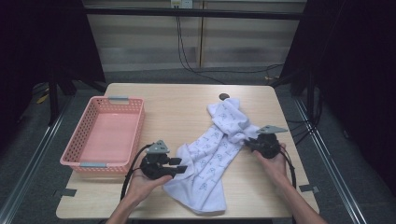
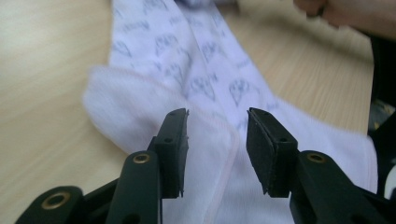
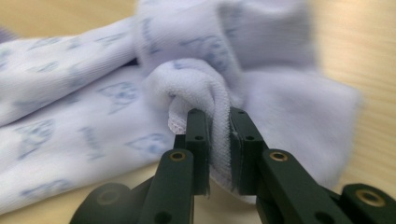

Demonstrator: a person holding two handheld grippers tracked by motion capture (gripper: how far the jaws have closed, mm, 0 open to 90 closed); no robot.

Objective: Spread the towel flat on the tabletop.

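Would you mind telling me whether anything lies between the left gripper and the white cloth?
Nothing visible does. The left gripper has open jaws directly over the white cloth, with bare cloth between them and no other object in front.

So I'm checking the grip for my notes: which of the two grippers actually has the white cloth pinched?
The right gripper: its jaws press on a bunched fold of the white cloth. The left gripper stands open above the cloth's edge.

White towel (image 1: pixel 212 156) with blue print, rumpled, lying diagonally across the table's right half
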